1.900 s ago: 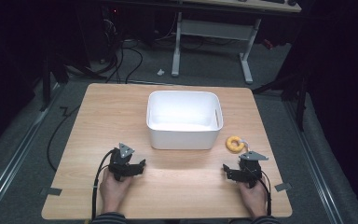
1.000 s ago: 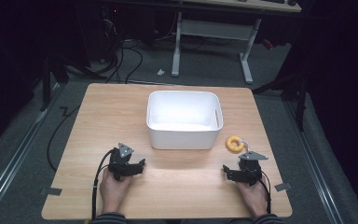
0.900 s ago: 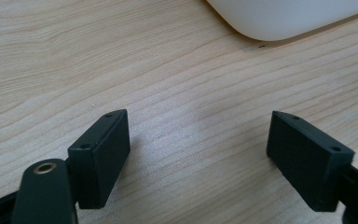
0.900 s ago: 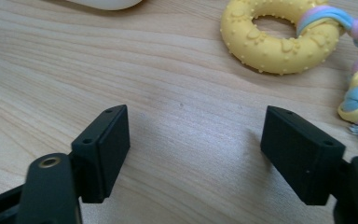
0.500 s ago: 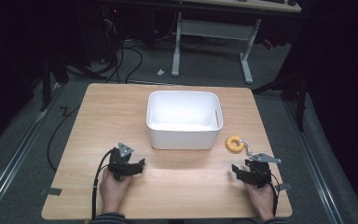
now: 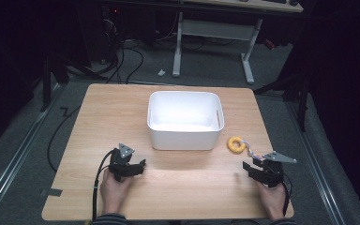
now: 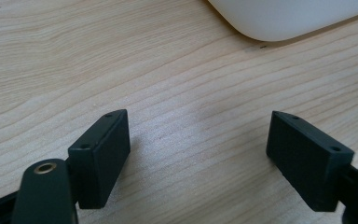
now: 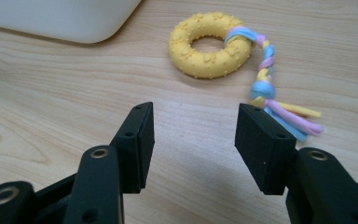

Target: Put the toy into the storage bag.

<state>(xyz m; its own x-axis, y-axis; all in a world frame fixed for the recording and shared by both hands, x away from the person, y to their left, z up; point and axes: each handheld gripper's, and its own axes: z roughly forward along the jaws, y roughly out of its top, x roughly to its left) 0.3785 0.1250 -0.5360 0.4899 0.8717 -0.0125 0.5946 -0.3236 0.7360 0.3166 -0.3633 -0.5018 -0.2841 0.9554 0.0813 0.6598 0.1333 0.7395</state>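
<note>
Just ahead of the right gripper (image 8: 193, 140), jaws parted and empty, lies the ring (image 8: 209, 44), rope tail trailing right; left gripper (image 7: 198, 158), wide open, sits well apart

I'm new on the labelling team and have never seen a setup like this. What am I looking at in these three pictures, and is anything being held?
A person sits at a wooden table and holds a two-jaw tool in each hand. The high view looks down from above: the left hand-held gripper is at the lower left, the right hand-held gripper at the lower right. The other two pictures come from small cameras riding on each tool, looking out between its own black jaws. On the table stand an empty white tub and, to its right, a yellow ring toy with a braided pastel rope tail. Both pairs of jaws are open with only bare wood between them, so nothing is held.
</note>
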